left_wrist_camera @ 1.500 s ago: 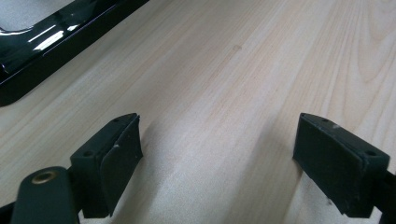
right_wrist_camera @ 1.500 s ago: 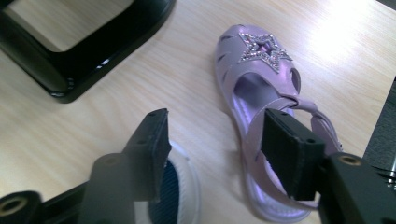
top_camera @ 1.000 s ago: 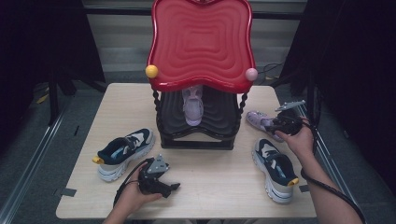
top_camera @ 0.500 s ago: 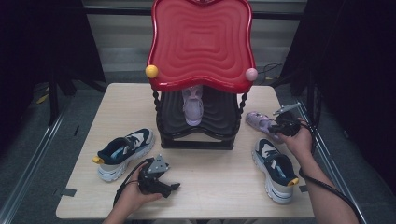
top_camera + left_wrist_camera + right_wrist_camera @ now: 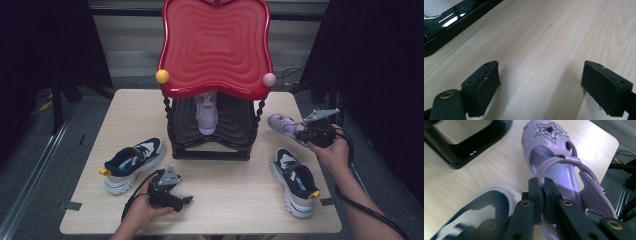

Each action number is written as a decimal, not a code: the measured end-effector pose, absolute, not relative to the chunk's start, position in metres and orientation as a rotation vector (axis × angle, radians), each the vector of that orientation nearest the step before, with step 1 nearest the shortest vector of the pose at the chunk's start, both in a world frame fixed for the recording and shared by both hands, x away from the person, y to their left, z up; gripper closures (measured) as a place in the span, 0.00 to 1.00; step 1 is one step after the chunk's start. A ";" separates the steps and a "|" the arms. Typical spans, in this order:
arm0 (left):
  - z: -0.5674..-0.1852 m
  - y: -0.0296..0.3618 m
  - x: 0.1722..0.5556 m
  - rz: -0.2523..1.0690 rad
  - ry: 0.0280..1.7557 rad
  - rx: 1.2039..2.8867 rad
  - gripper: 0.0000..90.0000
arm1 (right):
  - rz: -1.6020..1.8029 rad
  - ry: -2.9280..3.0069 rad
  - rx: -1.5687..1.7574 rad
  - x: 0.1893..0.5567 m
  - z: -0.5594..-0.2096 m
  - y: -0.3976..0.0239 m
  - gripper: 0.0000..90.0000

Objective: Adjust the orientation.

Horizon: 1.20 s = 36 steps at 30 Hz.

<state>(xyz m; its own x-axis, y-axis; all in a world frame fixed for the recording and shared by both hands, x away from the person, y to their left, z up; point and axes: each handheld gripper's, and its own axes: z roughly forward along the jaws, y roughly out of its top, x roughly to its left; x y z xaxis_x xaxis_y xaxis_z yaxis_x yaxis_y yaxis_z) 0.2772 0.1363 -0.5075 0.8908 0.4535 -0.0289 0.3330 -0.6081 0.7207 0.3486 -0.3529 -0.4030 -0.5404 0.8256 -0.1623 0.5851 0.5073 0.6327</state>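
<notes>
Sandal [image 5: 554, 165] in lilac, with a glittery star on its toe, lies on the right side of the tabletop [image 5: 230, 200], just beside the black base of the shoe rack [image 5: 212, 145]. The right claw [image 5: 302, 131] has just been closing and now pinches the sandal's inner side edge near the heel; in the right gripper view its two black pads [image 5: 534, 195] meet tightly on the purple rim. A navy and white sneaker [image 5: 295, 180] sits just in front of that sandal, toe pointing towards the rack. The matching lilac sandal [image 5: 206, 112] stands on the rack's lower black shelf, under the red wavy top [image 5: 215, 45], which carries a yellow ball [image 5: 162, 76] and a pink ball [image 5: 269, 79] at its front corners. The left claw [image 5: 187, 200] rests low at the near left of the tabletop, jaws wide with only bare wood between them. A second navy sneaker [image 5: 132, 162] lies near it, to the left of the rack.
</notes>
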 end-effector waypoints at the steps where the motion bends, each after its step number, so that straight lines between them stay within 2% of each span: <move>1: -0.508 0.136 0.277 0.199 0.562 2.275 0.16 | 0.724 2.308 1.150 0.345 -0.400 -0.352 0.96; 27: -0.508 0.136 0.277 0.197 0.561 2.272 0.16 | 0.877 2.362 0.960 0.259 -0.354 -0.344 0.96; 36: -0.508 0.136 0.277 0.197 0.562 2.272 0.16 | 0.892 2.436 0.884 0.236 -0.343 -0.326 0.96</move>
